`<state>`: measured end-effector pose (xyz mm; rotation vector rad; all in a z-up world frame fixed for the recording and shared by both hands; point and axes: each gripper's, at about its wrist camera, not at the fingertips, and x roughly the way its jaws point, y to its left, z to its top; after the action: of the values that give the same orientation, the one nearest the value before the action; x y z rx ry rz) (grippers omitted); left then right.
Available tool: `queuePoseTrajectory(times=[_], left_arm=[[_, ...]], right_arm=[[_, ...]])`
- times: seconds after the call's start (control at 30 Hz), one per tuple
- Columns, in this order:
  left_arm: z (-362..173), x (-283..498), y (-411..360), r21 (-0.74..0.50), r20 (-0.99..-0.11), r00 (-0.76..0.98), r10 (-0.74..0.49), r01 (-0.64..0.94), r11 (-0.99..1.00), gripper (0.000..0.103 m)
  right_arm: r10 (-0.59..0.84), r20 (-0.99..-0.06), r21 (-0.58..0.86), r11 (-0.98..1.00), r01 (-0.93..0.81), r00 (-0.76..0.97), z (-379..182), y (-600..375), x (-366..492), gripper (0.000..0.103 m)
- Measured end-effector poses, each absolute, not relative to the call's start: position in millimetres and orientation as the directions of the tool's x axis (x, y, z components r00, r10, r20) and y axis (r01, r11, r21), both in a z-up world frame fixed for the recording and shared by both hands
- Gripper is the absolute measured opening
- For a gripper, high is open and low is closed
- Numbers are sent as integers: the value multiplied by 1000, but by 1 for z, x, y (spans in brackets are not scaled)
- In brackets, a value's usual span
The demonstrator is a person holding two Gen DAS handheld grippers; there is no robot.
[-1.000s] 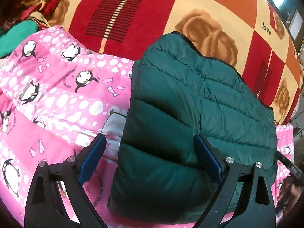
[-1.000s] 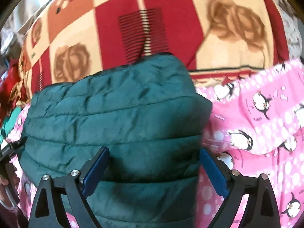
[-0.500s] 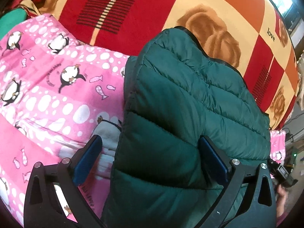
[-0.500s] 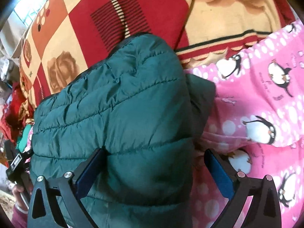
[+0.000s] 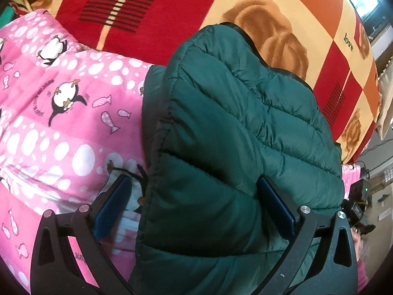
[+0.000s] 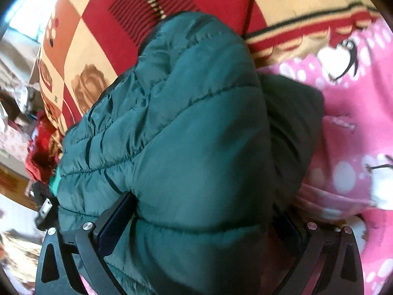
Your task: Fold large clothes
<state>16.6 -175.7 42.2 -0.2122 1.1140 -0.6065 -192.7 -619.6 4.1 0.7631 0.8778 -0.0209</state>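
- Both jaws stood spread as wide as they go, and neither pair pinched anything.
- Left gripper (image 5: 196,204) straddled the near left corner of the folded green jacket (image 5: 235,132); its right pad (image 5: 276,205) lay against the puffy fabric, while its left pad (image 5: 111,206) hung free over the pink quilt (image 5: 49,123), clear of the jacket's edge.
- Right gripper (image 6: 203,223) straddled the opposite near corner of the jacket (image 6: 186,127); its left pad (image 6: 115,223) was sunk into a quilted seam, and its right pad (image 6: 287,226) sat in shadow under the bulging fabric, too dark to tell whether it touched.
- Padding swelled up between both sets of fingers, but no fold was squeezed.
- Jacket lay folded into a thick bundle, quilted bands running across it, resting partly on the pink quilt with penguins and fish and partly on a red, orange and cream blanket (image 5: 221,5) with rose squares beyond.
- A darker underlayer of the jacket (image 6: 294,123) stuck out from under the top layer on the pink-quilt side.
- In the left view, the other gripper's black body (image 5: 358,204) showed at the far right, just past the jacket's edge.
- The right view was blurred.
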Motion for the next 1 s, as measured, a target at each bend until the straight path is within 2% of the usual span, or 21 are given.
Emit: queuePoseTrajectory(times=[0.13, 0.17, 0.2, 0.23, 0.3, 0.37, 0.43, 0.5, 0.8, 1.0], left_arm=[[44, 17, -180, -445, -785, 297, -543, 339, 829, 102], [45, 17, -187, -445, -785, 297, -544, 341, 828, 101], [46, 15, -189, -450, -779, 297, -552, 349, 822, 90], [49, 12, -191, -457, -770, 298, -565, 361, 813, 76], [58, 3, -198, -417, -769, 325, -550, 396, 818, 67], [66, -4, -200, -389, -768, 342, -542, 425, 818, 55], [75, -8, -197, -407, -756, 336, -561, 429, 806, 42], [84, -9, -190, -439, -739, 329, -588, 425, 791, 37], [124, -58, -152, -489, -699, 301, -649, 462, 740, 31], [138, -115, -111, -490, -697, 258, -669, 510, 707, 32]], right_arm=[[279, -695, 592, 744, 308, 662, 6, -616, -195, 103], [278, -694, 588, 752, 299, 664, 8, -613, -195, 100], [273, -692, 580, 762, 290, 668, 13, -607, -192, 95], [269, -687, 576, 768, 280, 676, 17, -603, -193, 86], [258, -680, 566, 780, 267, 686, 26, -597, -196, 69], [260, -666, 572, 779, 256, 699, 35, -595, -201, 57], [269, -642, 596, 765, 246, 717, 43, -593, -208, 50], [277, -621, 607, 762, 226, 734, 55, -589, -216, 45], [307, -579, 598, 789, 138, 756, 108, -544, -264, 42], [361, -571, 640, 758, 125, 737, 112, -520, -321, 42]])
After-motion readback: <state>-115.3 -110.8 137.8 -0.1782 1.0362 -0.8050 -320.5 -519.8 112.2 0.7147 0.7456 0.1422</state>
